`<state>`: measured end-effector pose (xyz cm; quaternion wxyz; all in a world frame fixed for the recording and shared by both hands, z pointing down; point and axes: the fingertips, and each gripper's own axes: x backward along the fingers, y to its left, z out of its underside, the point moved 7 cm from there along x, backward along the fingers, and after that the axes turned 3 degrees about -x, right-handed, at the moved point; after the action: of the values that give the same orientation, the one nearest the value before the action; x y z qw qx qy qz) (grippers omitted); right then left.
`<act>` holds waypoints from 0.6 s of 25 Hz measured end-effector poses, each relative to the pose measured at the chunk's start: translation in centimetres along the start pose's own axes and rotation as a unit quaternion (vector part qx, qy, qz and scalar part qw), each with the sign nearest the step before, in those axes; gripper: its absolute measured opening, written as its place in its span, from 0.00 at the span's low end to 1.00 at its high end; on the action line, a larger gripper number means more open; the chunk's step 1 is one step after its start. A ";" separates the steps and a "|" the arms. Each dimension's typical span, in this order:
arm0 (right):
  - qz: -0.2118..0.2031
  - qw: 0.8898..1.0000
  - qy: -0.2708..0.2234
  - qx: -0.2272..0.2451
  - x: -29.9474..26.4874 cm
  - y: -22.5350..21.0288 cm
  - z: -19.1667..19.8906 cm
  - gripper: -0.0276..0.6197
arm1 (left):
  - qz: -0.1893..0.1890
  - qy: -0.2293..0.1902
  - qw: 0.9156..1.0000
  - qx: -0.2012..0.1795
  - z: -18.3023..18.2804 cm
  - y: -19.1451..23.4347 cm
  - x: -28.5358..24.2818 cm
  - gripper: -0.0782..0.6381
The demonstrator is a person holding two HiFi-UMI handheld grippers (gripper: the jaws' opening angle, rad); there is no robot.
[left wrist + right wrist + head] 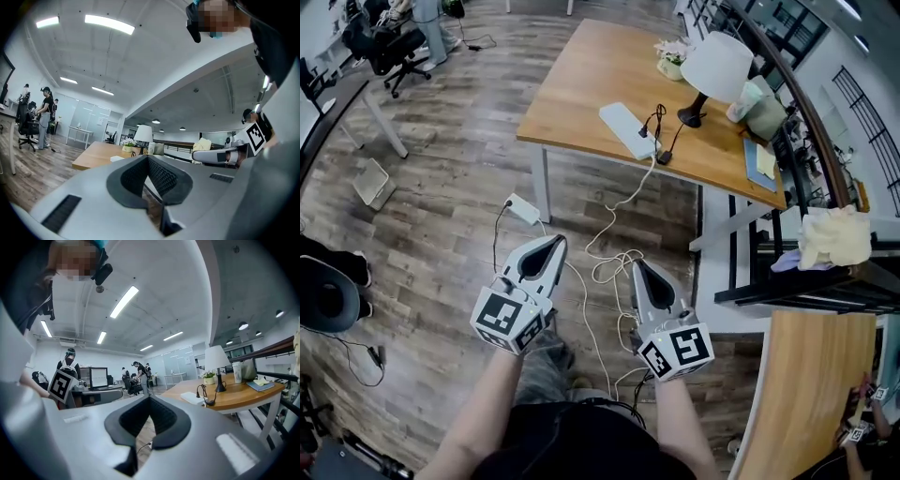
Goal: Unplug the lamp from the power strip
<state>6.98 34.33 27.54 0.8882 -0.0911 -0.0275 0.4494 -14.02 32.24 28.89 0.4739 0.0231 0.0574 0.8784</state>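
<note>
Wood-plank floor (450, 169) fills most of the head view, in an open office. Low in the frame, the left gripper (554, 242) has its jaws closed, tips meeting, with nothing between them. The right gripper (638, 266) is the same: jaws together, holding nothing. Both hang above the floor, over a loose white cable (609, 267) that lies in coils and climbs to the surface (581, 75) in the upper middle of the frame.

Near the front edge of that surface lies the white power strip (627, 129). A black plug (663, 156) sits at its near end, and the lamp (715, 67) stands to the upper right of it. Both grippers are well apart from the strip, so I judge the task is not yet begun.

Several things could go wrong from here. Two dark cords meet the strip, and I cannot tell which one belongs to the lamp, so the wrong one may be pulled. If only one gripper pulls, the light strip may slide with the plug, even off the edge. A tug on the cord instead of the plug could tip the lamp. The coils on the floor could also catch a foot on the way.
</note>
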 end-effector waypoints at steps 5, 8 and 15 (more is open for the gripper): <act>0.019 1.000 0.002 -0.005 -4.8 -1.3 -0.1 0.05 | 0.026 0.005 1.000 0.001 -0.3 4.3 -3.8 0.10; 0.034 0.999 -0.002 -0.006 -7.6 -1.9 -0.3 0.05 | 0.043 0.009 0.999 0.000 -0.6 6.9 -5.7 0.10; 0.069 0.997 -0.005 -0.021 -11.2 -3.1 -0.3 0.05 | 0.066 0.013 0.998 -0.008 -1.0 11.0 -8.6 0.10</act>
<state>2.79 23.49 28.24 0.8527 -0.1090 -0.0347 0.5098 -18.56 18.98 29.39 0.4139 0.0117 0.0548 0.9086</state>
